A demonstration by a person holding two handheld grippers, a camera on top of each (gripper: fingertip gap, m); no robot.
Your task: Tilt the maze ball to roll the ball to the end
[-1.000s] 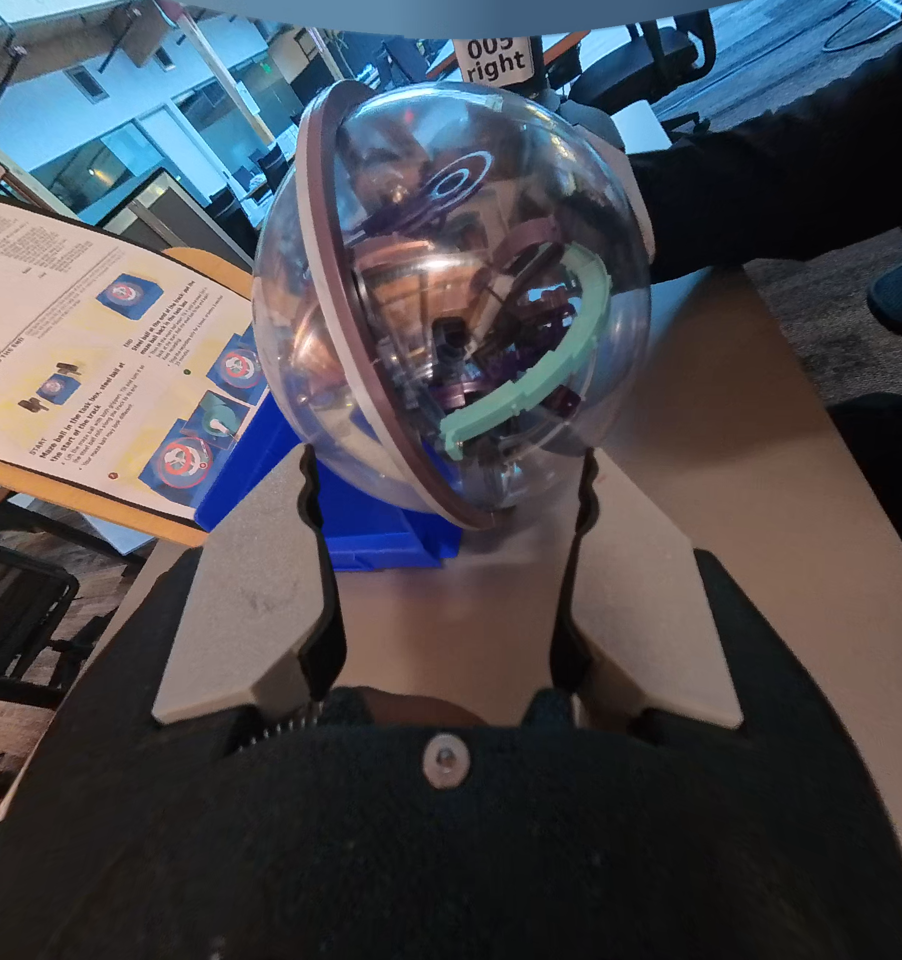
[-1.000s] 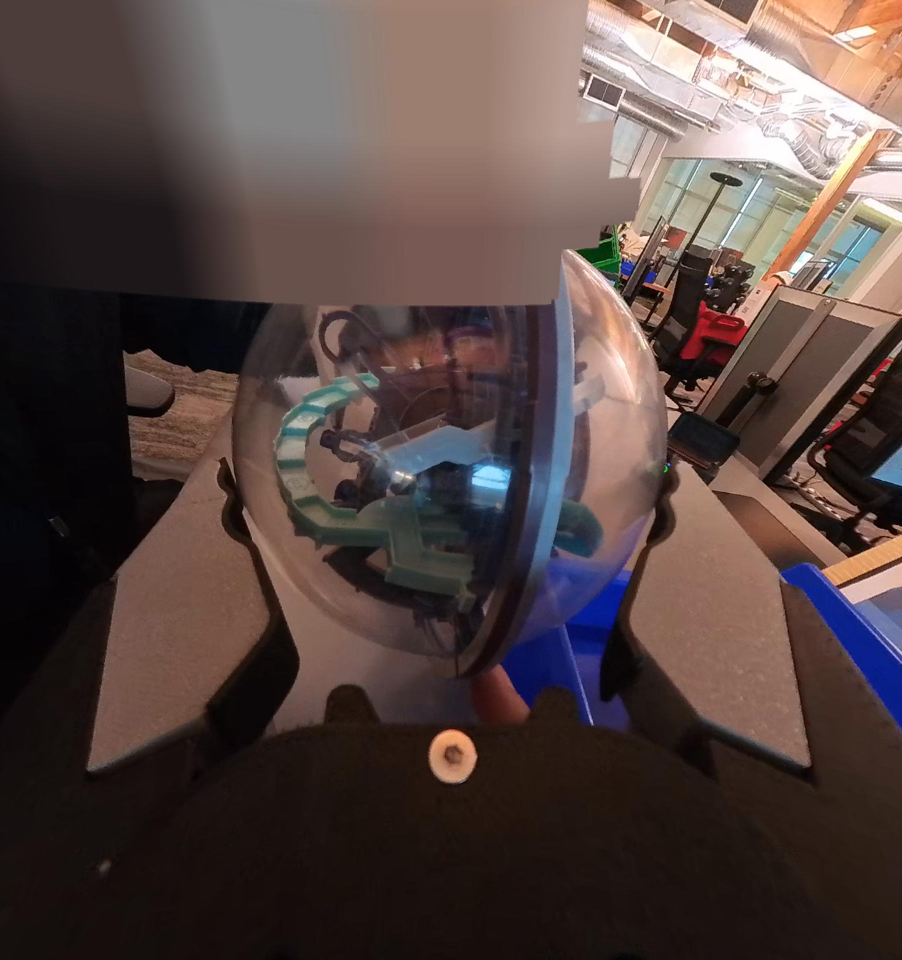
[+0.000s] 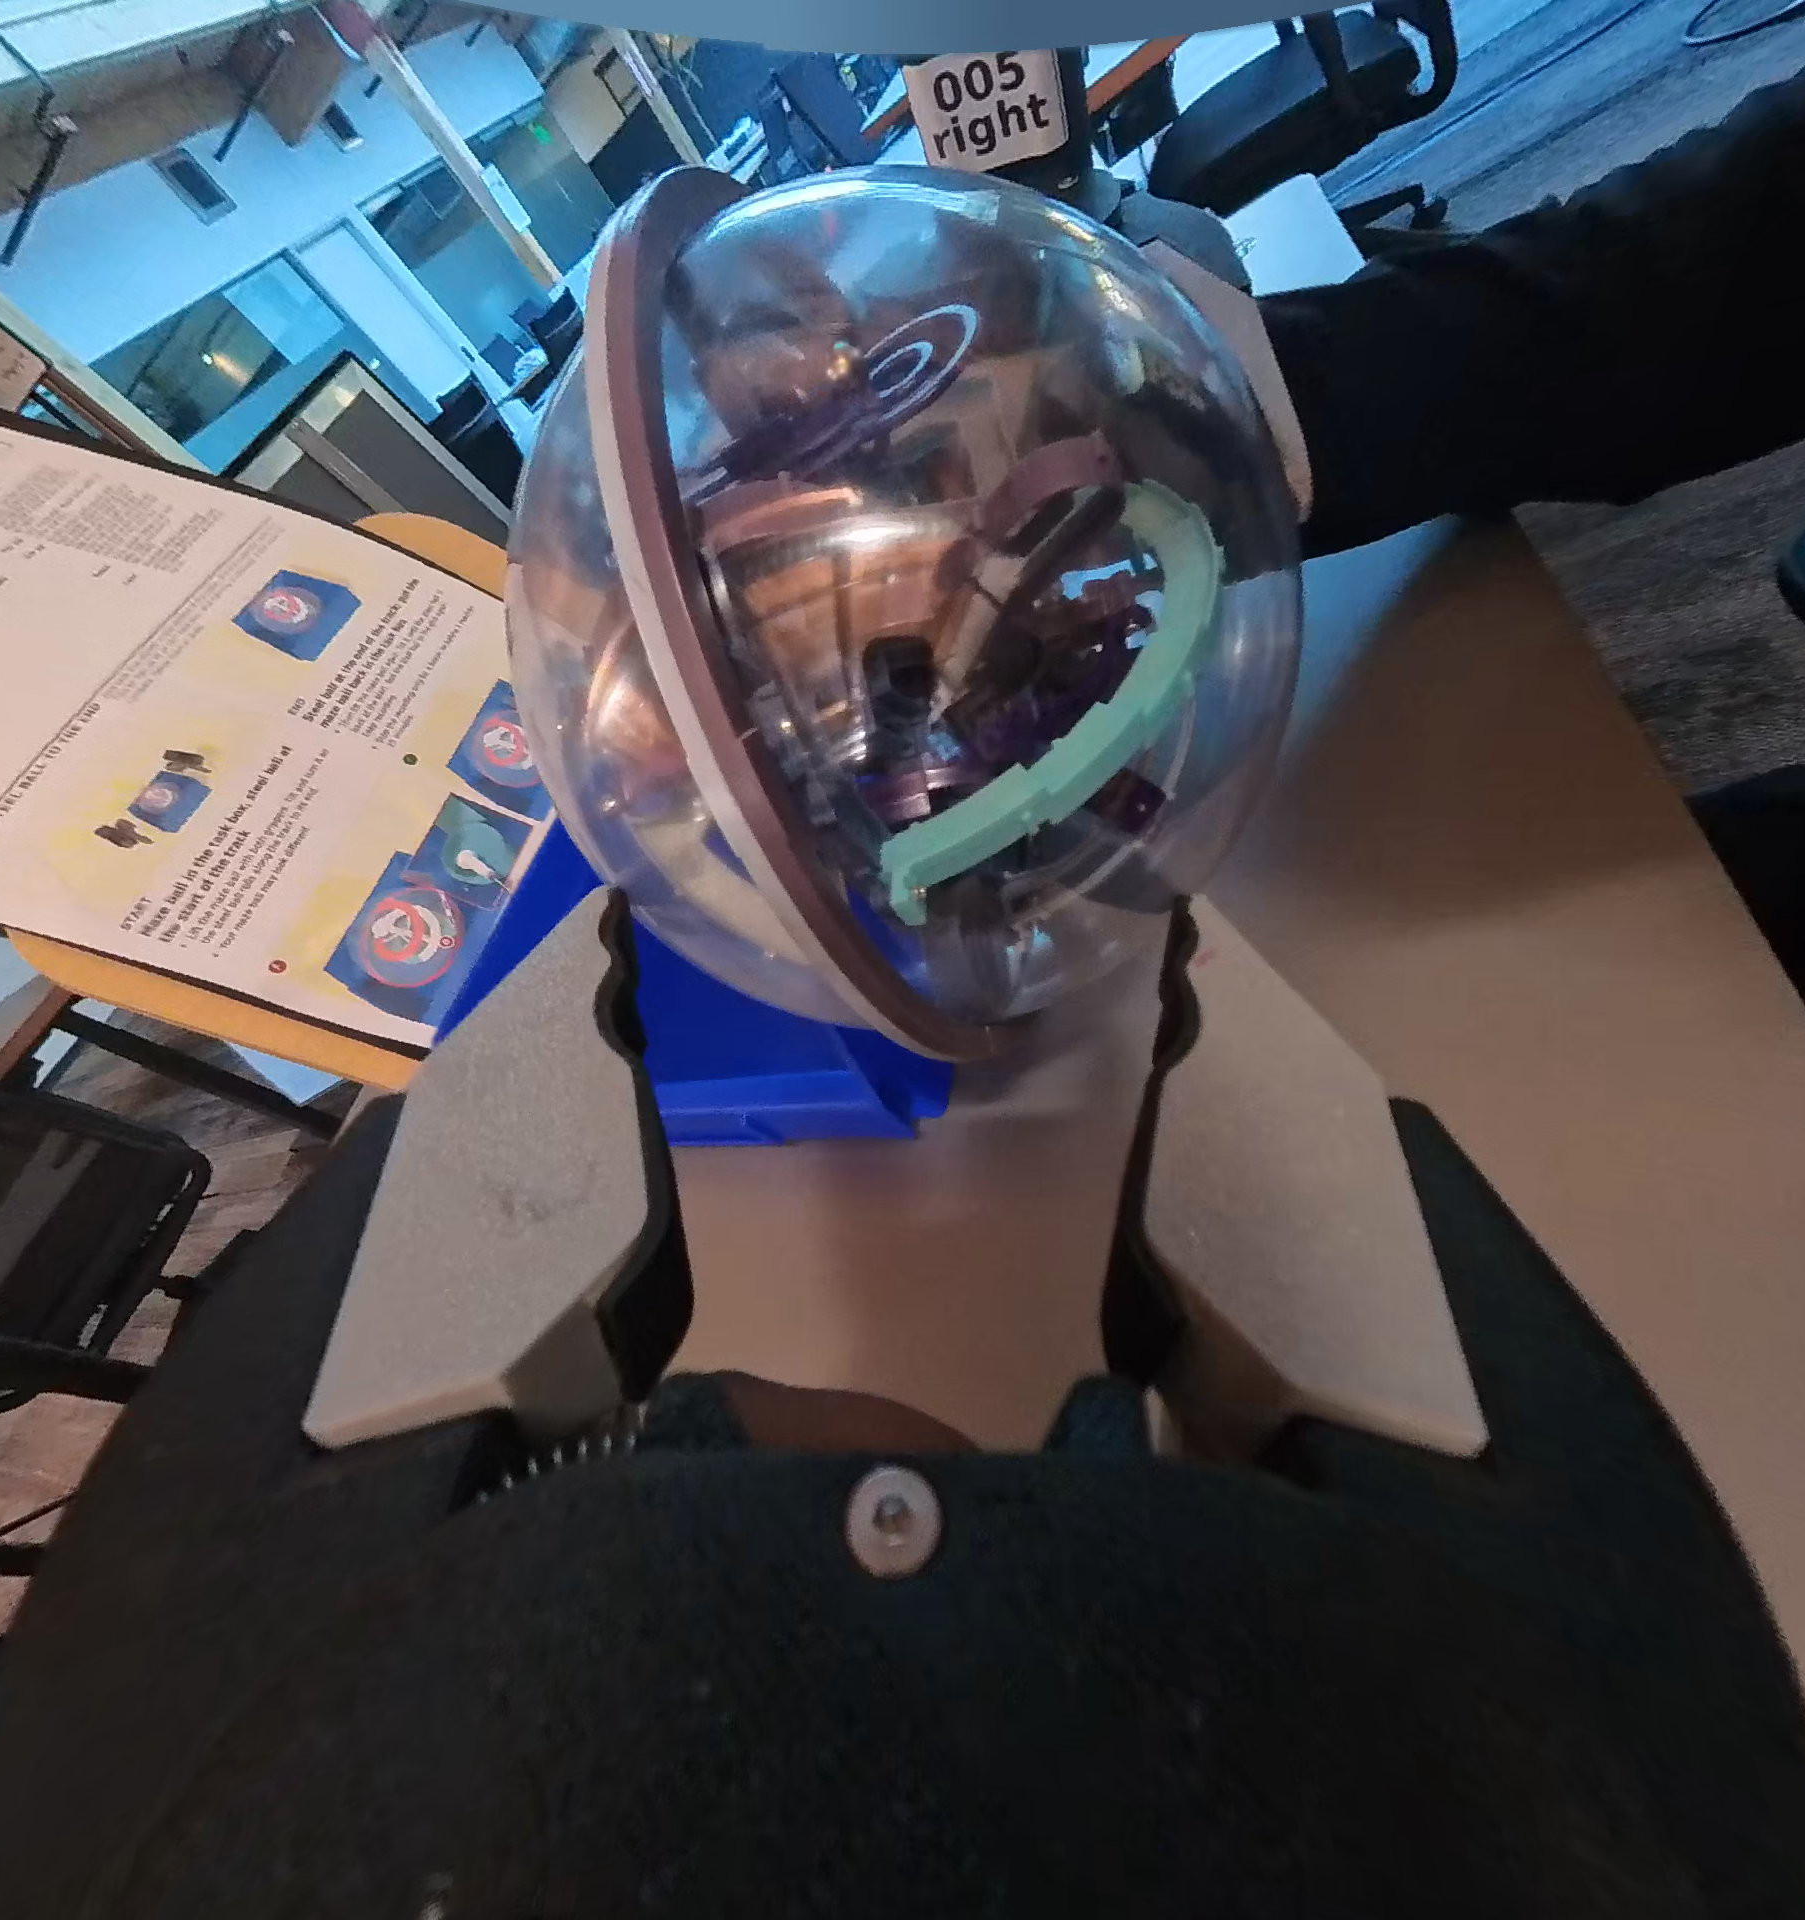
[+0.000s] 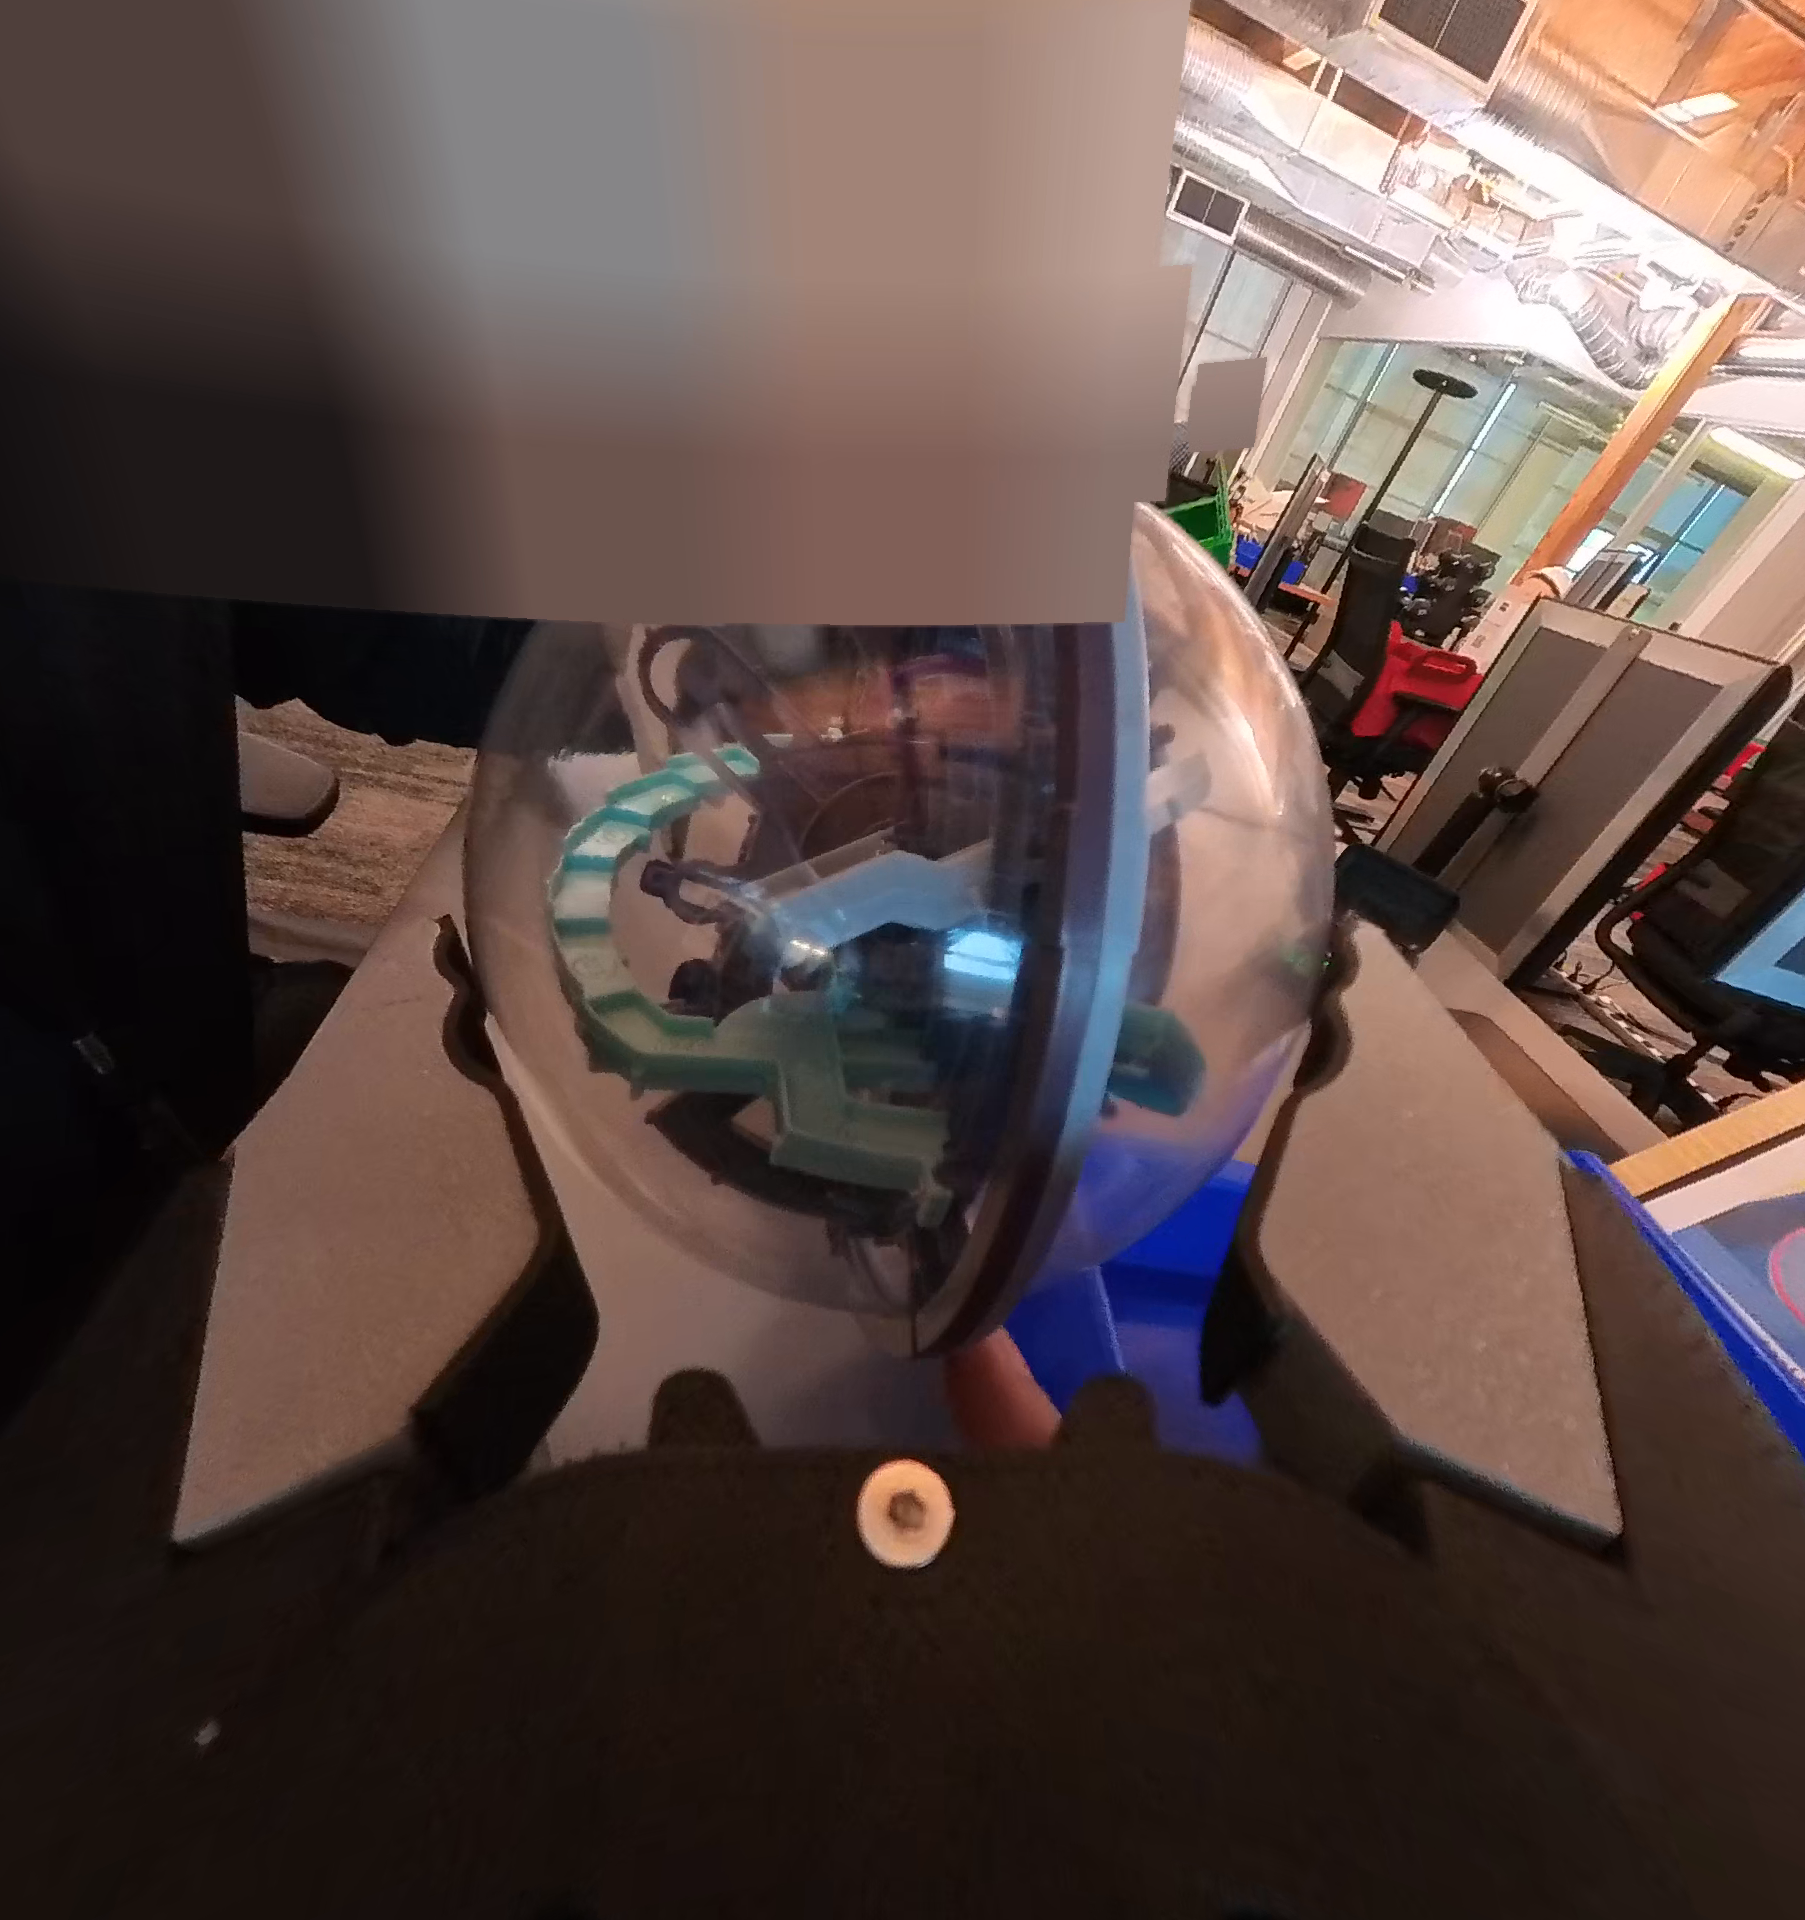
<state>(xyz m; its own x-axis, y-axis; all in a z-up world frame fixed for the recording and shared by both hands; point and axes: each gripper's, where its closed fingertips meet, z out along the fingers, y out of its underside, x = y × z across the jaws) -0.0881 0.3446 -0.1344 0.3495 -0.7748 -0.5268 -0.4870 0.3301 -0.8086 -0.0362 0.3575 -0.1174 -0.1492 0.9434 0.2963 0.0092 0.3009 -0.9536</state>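
Maze ball [image 3: 903, 613] is raised above the surface [image 3: 1449, 935], pinched from opposite sides between left tongs [image 3: 893, 935] and right tongs [image 4: 898, 997]; its seam ring tilts off vertical.

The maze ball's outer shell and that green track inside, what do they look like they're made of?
The shell looks like clear glossy hard plastic: see-through, with reflections. The green track looks like matte moulded plastic, opaque with ridged edges.

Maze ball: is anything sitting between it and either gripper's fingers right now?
Nothing visible. The maze ball sits directly between the fingers of the left gripper and, from the opposite side, of the right gripper. The blue bin lies below and behind.
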